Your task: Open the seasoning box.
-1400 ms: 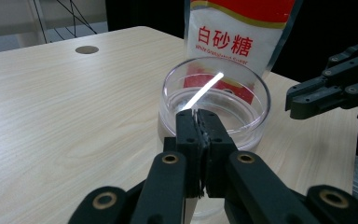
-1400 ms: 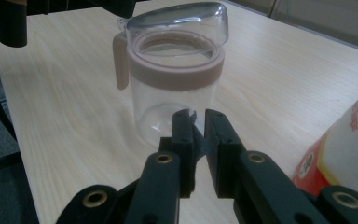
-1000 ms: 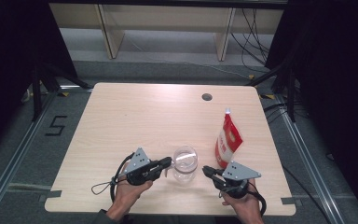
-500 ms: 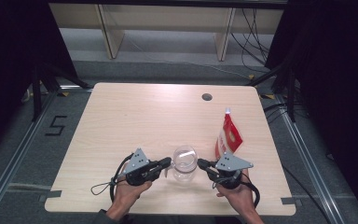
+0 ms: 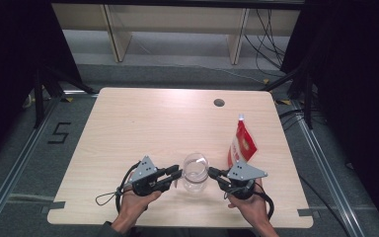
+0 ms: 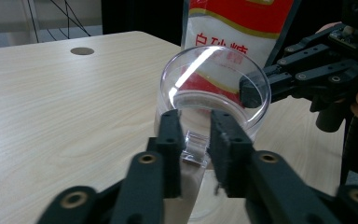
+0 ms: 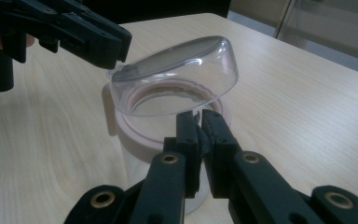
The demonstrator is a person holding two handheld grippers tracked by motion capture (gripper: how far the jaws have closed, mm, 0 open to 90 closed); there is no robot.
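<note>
R gripper (image 5: 211, 172) is clamped on the thin near edge of the lid (image 7: 177, 74), holding it tipped up off the jar's mouth like a flap, far side resting by the collar (image 7: 140, 140). L gripper (image 6: 196, 126) jaws have just been opening: small clear tab (image 6: 196, 148) on the jar's side sits btwn them, pads look eased off it, tho contact is hard to rule out

Handling, my read: lid is thin clear plastic, light, stiff but springy & slick, so a pinch on the rim edge could slip or flex it. Go deeper onto the rim w/ moderate squeeze, not a hard one. Jar (image 5: 195, 180) looks light too, prob tips easily if the lid is pulled sideways; brace it low on the wall or at the collar, not the little tab, which looks snappable

Looks: clear round jar, pale pinkish collar at the neck, domed see-thru lid w/ glare streaks. Stands upright near the front edge of the table (image 5: 143, 123), mid-way btwn both hands. Red & white sugar bag (image 5: 242, 145) stands just behind R gripper, apart from the jar
</note>
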